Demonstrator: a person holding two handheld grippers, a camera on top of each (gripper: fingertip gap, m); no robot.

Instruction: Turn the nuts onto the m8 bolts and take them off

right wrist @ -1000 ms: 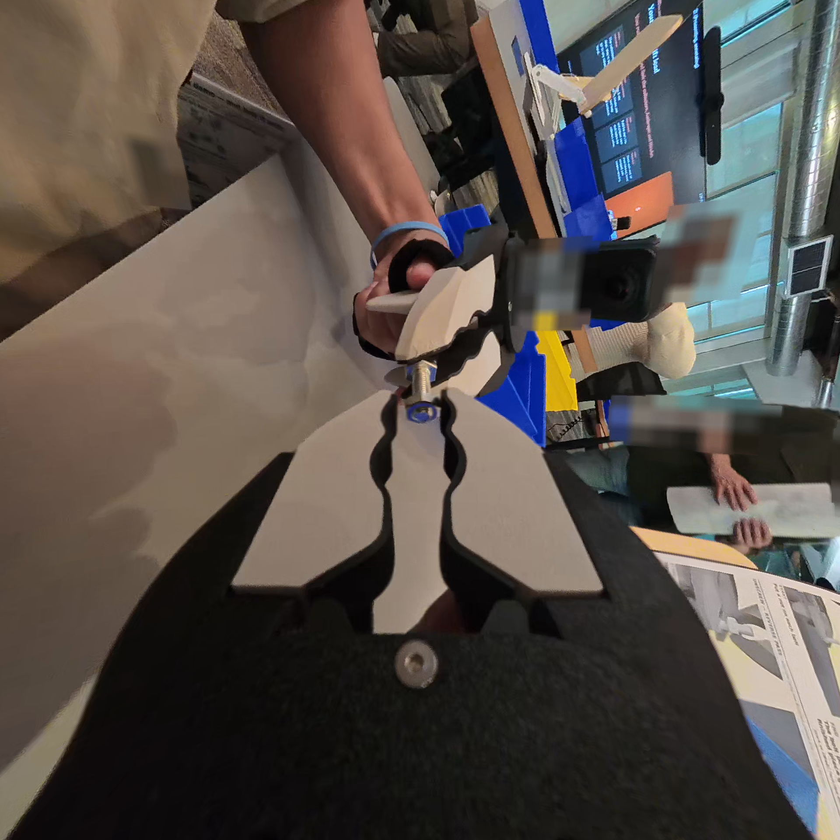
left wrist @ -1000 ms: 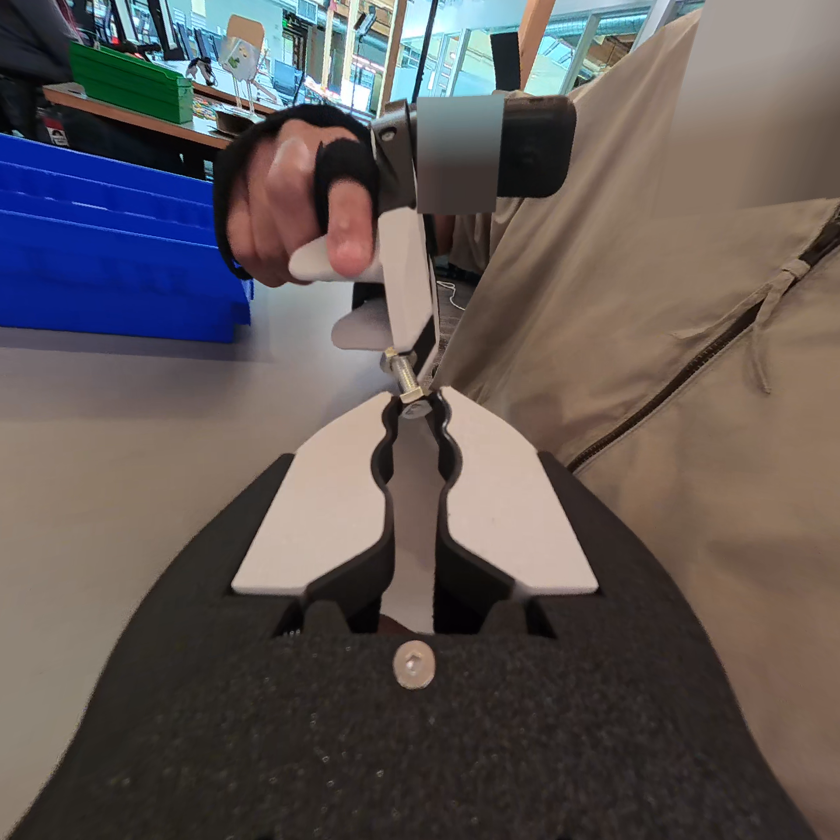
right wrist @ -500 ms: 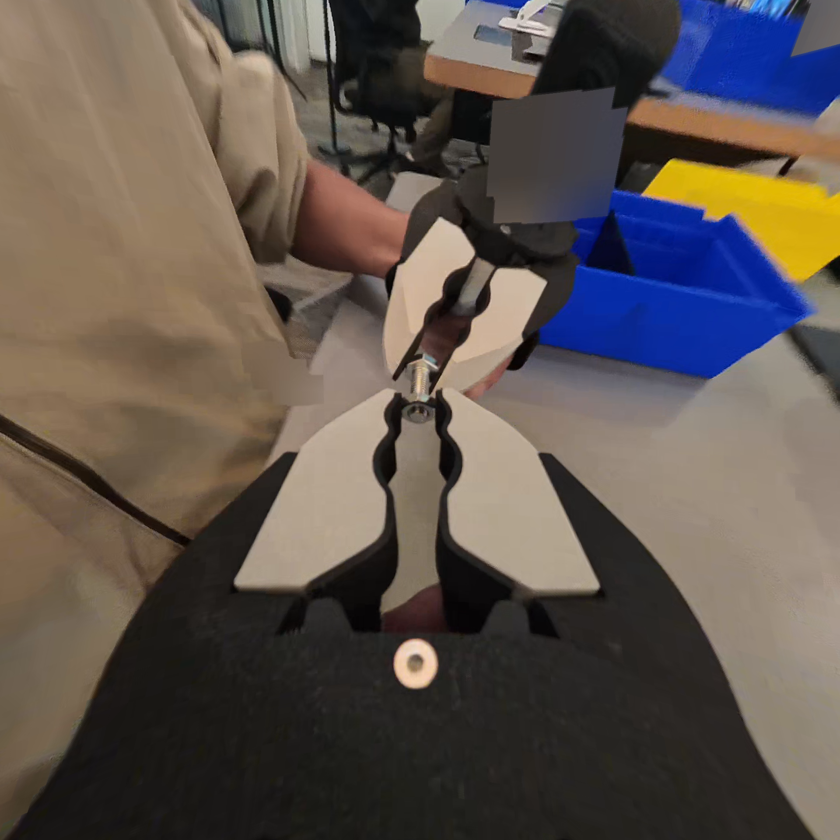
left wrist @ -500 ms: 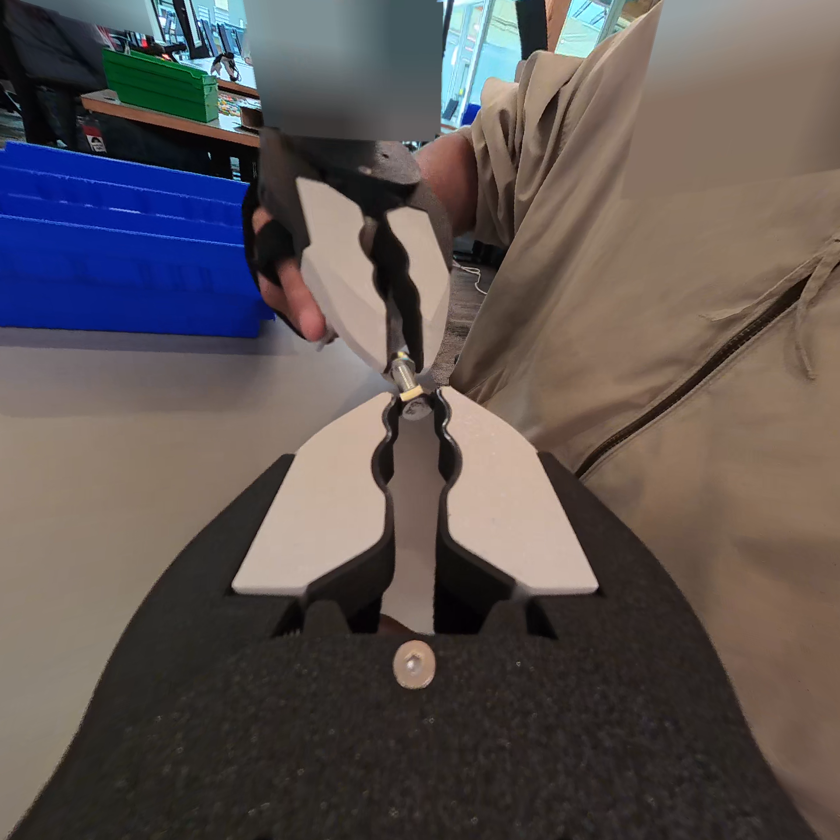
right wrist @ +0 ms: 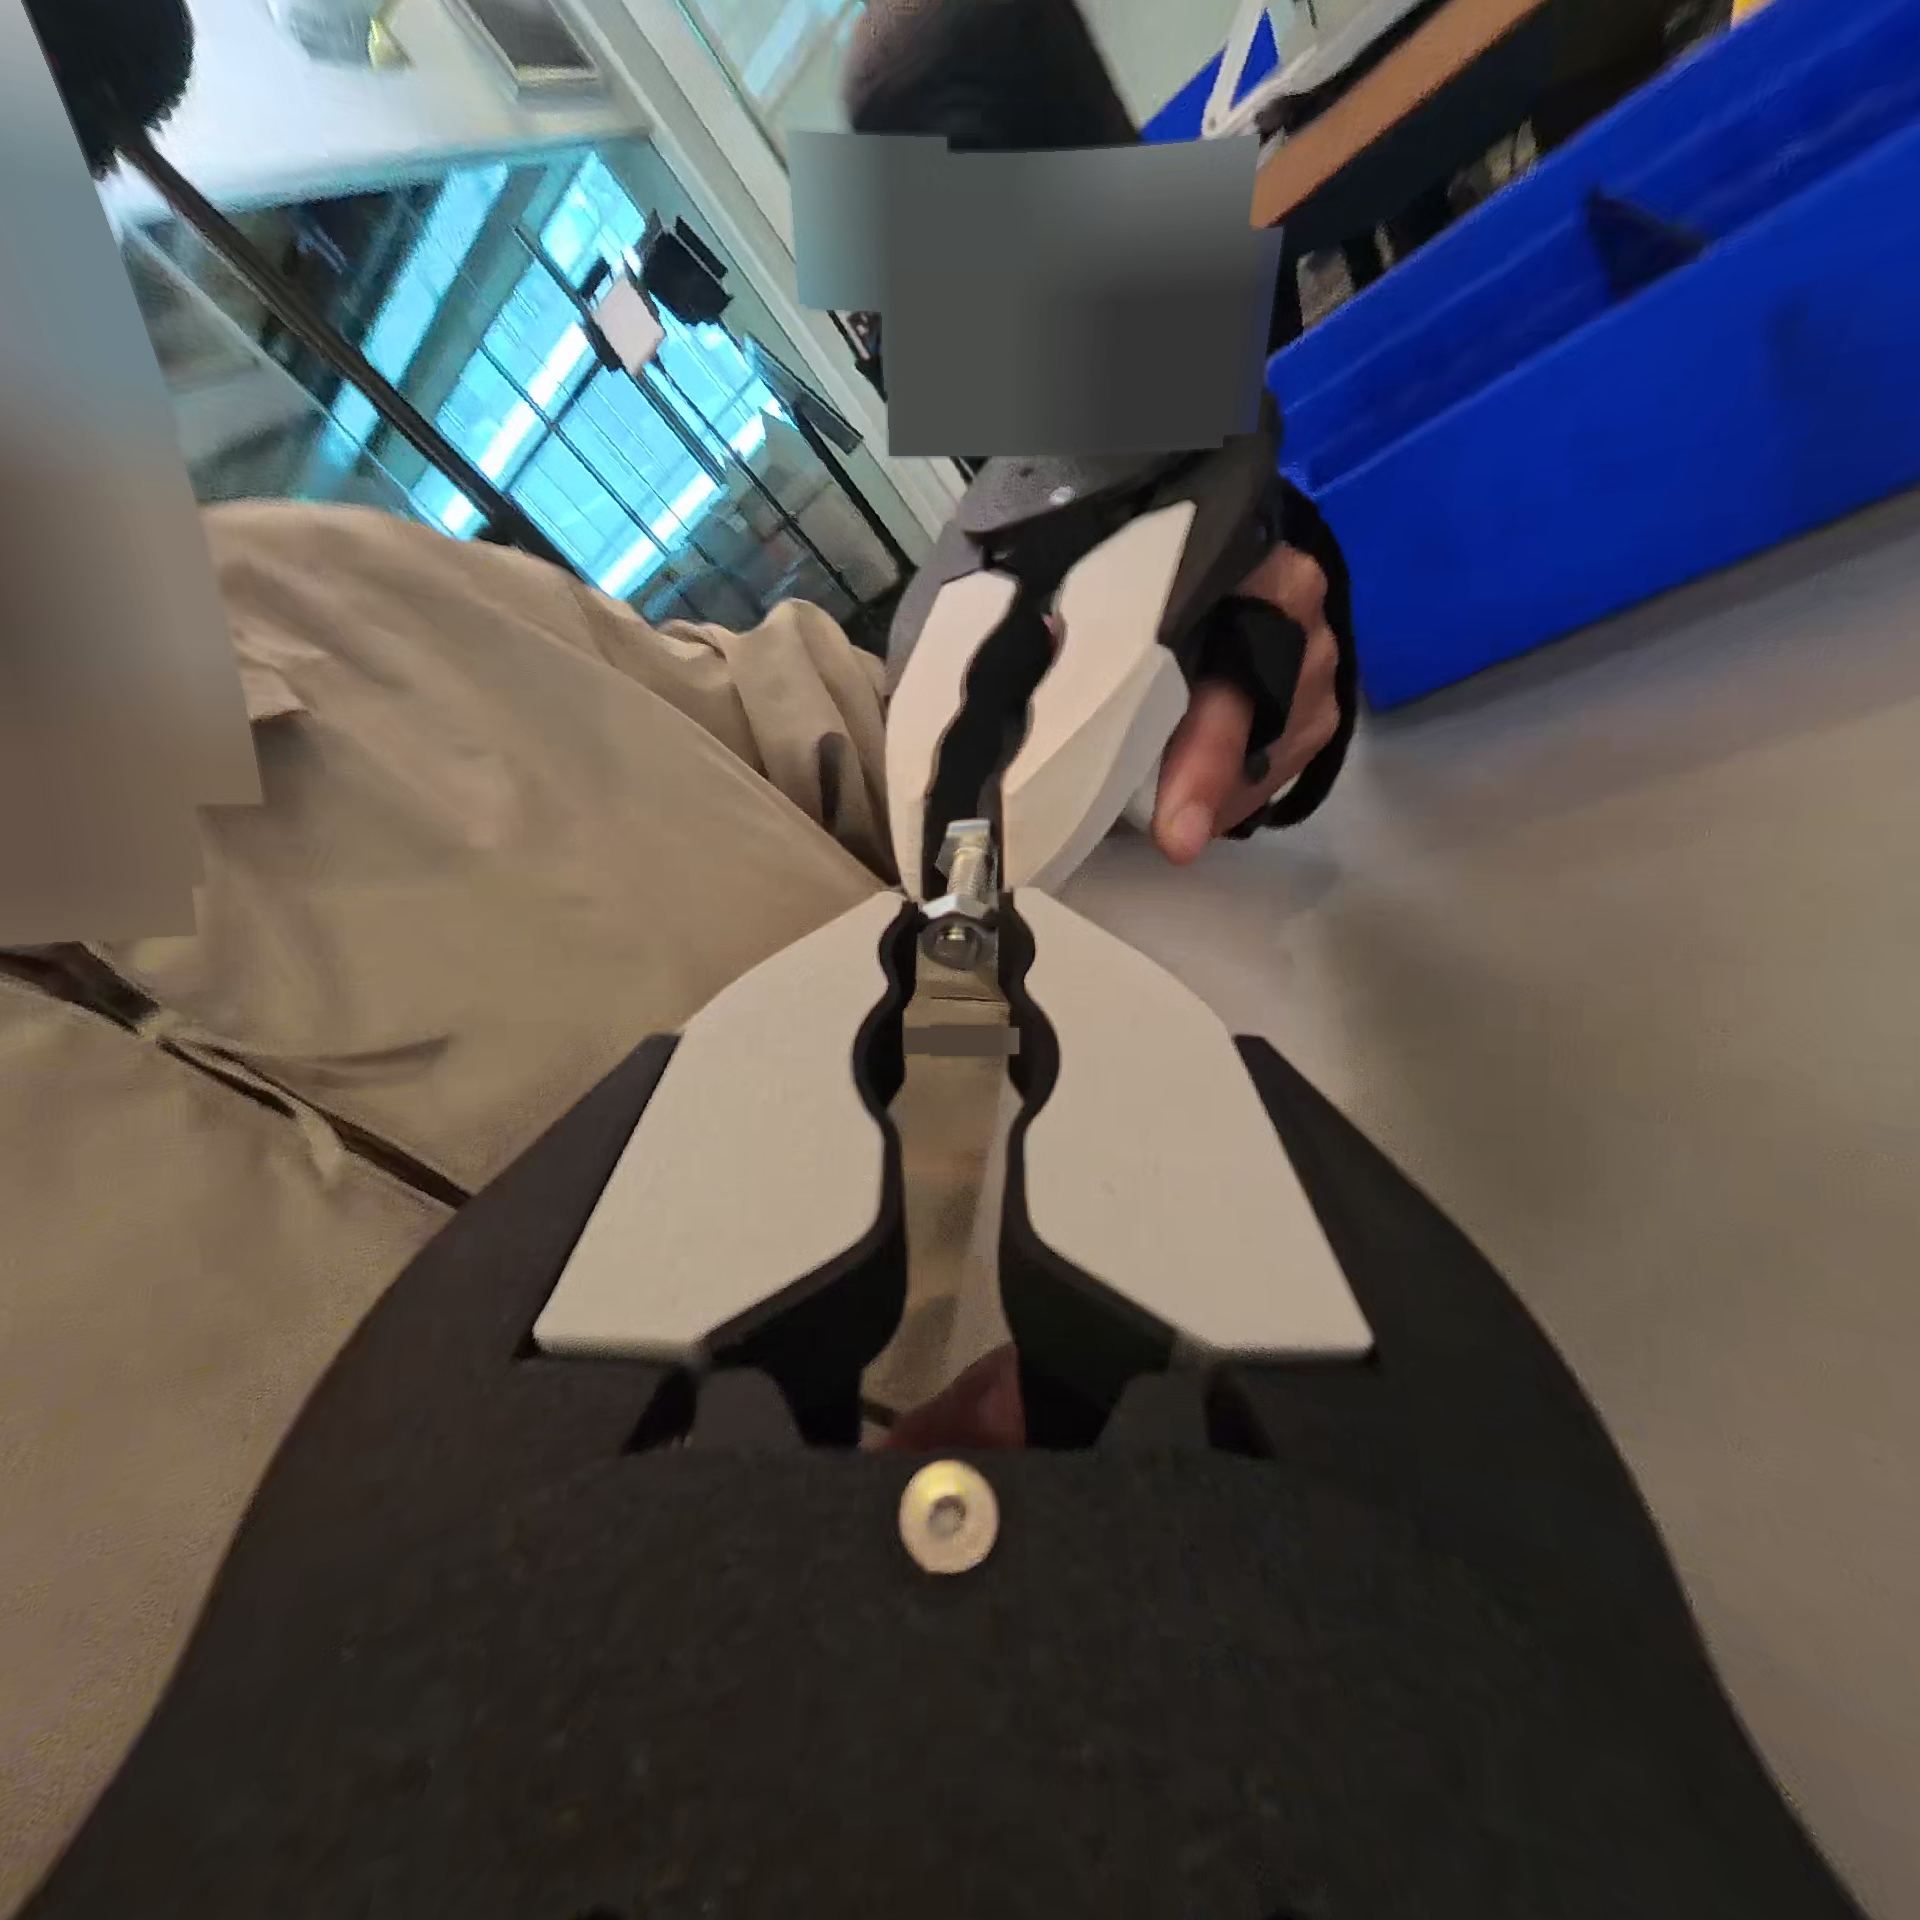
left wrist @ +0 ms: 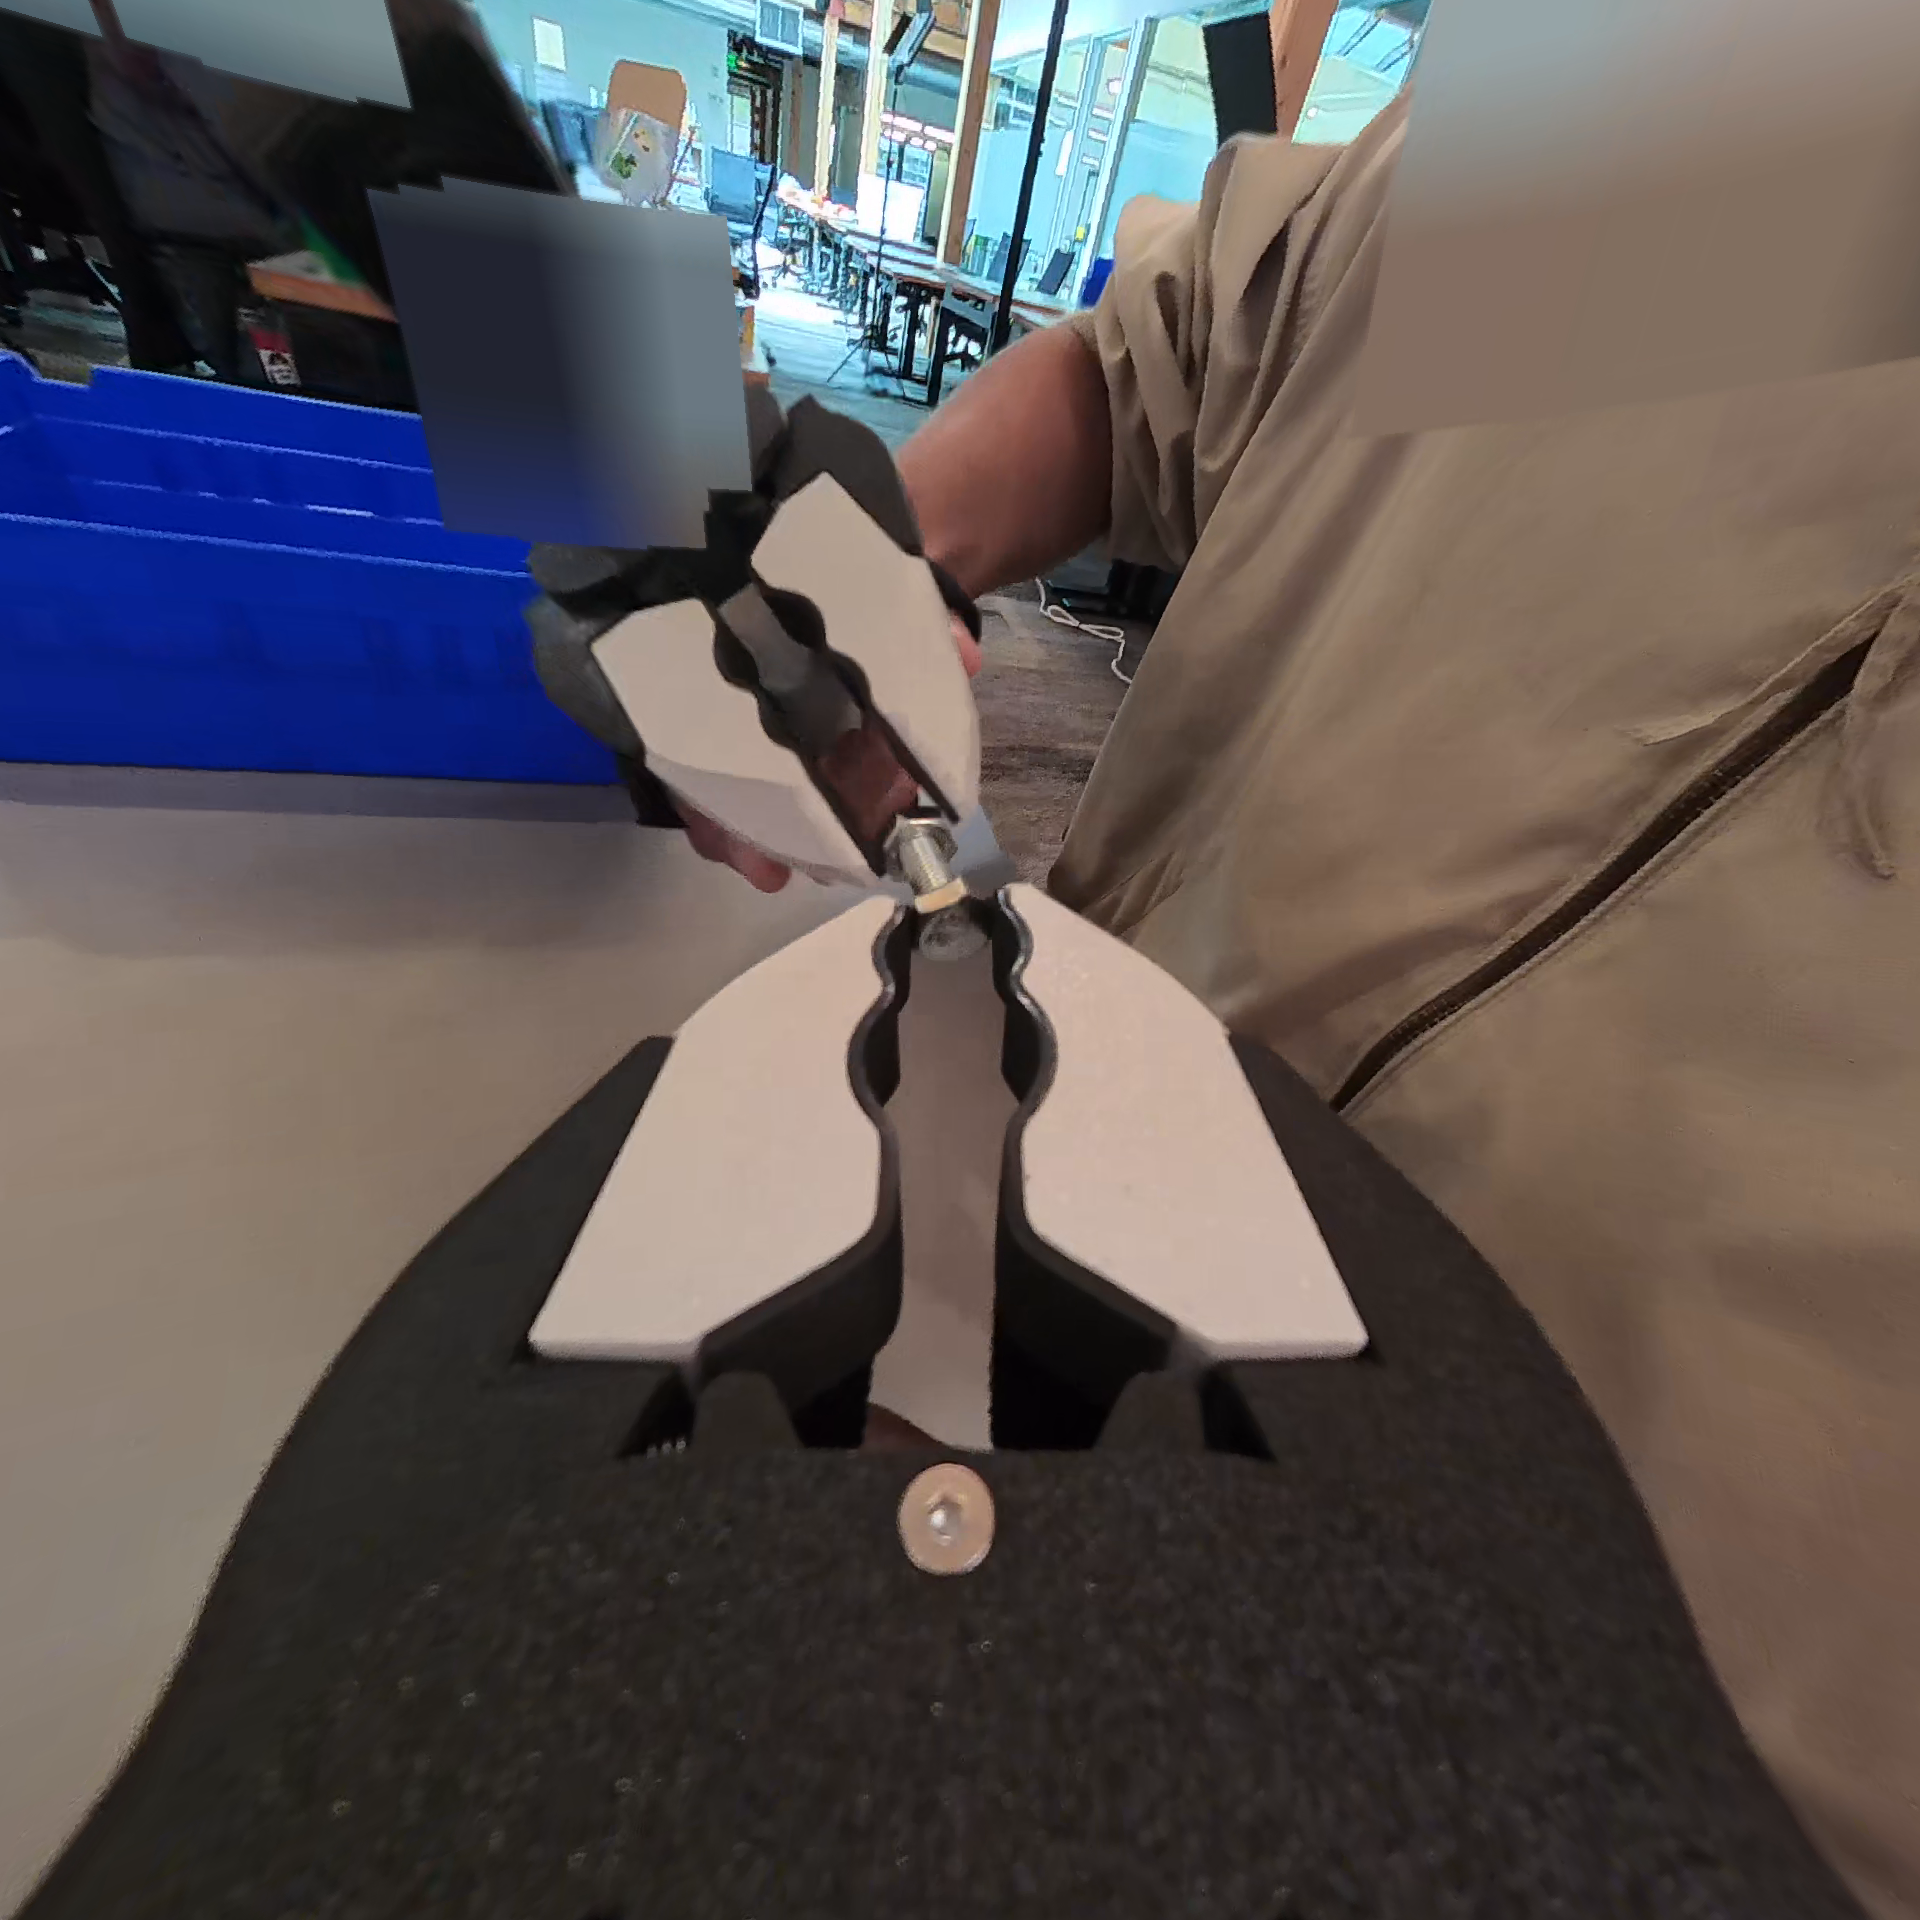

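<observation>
Up in the air over the grey table, close in front of the tan jacket and well clear of the blue bins: found the m8 bolt strung between the two tools, tip to tip. Had the left gripper pressed in on one end of it, the head end by the look of things, fingers not fully together, stopped only by the metal. Had the right gripper pinching the nut the same way, with the bolt's tip poking through toward that camera. Made sense as a setup, tbh: one side clamped to stop the bolt spinning, the other free to twist around the same axis, hence both tools lined up roughly nose to nose. Showed bare thread between nut and head, so probably sat somewhere mid-travel. Couldn't tell winding on from winding off in a single look, though. Held everything off the table, presumably for wrist room during the roll. Biggest worry, guessing here: a shallow grip right at the fingertips, easy to slip off the flats or cock the nut sideways with any drift out of line. Would want small turns and a steady squeeze on both sides.
</observation>
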